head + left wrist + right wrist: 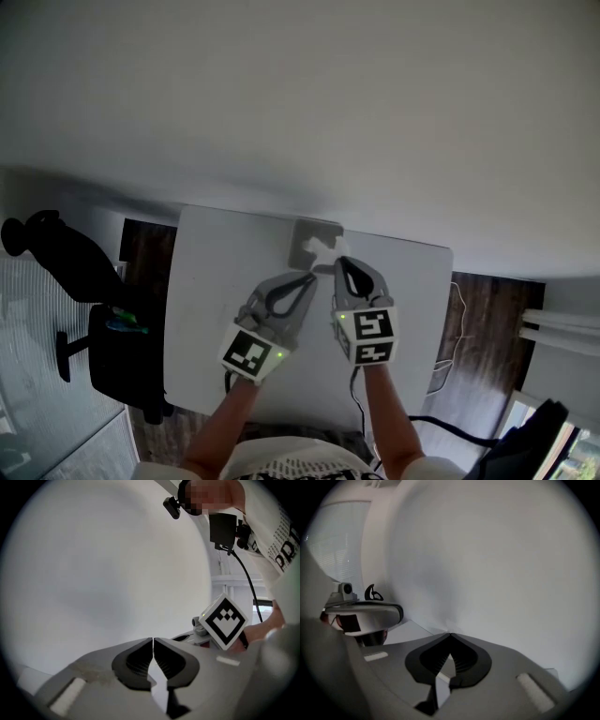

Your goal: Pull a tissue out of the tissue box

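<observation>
right gripper [450,635]: jaws together, pinched on a thin white crinkle of tissue [324,247] right at the tips.
left gripper [153,641]: jaws together, pads meeting, nothing between them. Tips sit just left of the right gripper's tips and a little short of them, not touching.
marker cubes: one at the back end of each gripper, left cube [251,353] and right cube [372,336]. A small green light is lit on each.
forearms: bare, running back from the cubes toward the person.
tissue: white, standing up out of the box top and reaching to the right gripper's tips. It's just ahead and right of the left gripper's tips.
tissue box [302,234]: grey, flat on the surface, directly ahead of both grippers, lower than the tips.
surface [211,291]: white, under both grippers.
cable [359,405]: dark, trails back from the right gripper beside the forearm.
chair [117,361]: black, well off to the left gripper's left, at the surface's edge.
floor [478,319]: dark wood, showing on either side of the surface.
wall [300,112]: plain white, beyond the box.
</observation>
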Motion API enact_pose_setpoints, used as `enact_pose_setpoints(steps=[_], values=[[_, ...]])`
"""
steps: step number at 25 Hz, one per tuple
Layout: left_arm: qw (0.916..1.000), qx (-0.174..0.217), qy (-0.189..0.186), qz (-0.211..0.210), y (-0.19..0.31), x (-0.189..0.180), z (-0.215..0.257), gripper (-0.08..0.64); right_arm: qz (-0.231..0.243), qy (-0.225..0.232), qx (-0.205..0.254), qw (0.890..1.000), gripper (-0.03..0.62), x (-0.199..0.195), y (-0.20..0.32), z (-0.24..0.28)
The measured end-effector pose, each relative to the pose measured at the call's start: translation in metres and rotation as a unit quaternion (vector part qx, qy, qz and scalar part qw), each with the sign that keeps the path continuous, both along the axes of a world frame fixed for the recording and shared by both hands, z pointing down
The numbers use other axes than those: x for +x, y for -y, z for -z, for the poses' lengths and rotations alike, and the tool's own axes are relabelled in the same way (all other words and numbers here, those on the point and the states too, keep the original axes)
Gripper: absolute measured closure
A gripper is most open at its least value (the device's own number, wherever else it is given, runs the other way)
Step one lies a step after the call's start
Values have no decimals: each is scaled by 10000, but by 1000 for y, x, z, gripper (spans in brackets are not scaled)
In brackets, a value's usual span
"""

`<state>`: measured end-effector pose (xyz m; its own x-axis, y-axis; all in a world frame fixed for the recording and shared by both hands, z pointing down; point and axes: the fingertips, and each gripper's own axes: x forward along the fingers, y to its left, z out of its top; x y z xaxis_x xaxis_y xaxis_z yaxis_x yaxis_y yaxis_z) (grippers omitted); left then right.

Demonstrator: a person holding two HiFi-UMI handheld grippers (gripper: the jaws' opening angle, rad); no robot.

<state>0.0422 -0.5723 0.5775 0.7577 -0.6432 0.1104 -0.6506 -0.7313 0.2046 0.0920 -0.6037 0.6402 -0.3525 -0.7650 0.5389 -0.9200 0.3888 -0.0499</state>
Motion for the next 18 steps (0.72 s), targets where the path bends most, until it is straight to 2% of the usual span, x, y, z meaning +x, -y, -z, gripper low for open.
enact_pose_setpoints(steps=[5, 10, 15, 18], values=[[9998, 167, 49, -104, -22, 0, 25, 561, -5, 137, 166, 9998, 583, -1, -25, 36], [9995, 214, -84, -203, -56, 4, 56, 561, -8, 243, 314, 9992, 583, -6, -56, 74], [9987, 321, 159, -372, -86, 5, 72, 561, 44, 407, 460, 9981, 583, -6, -85, 112], [9985, 345, 172, -386, -105, 3, 86, 561, 79, 444, 584, 9973, 583, -7, -105, 132]])
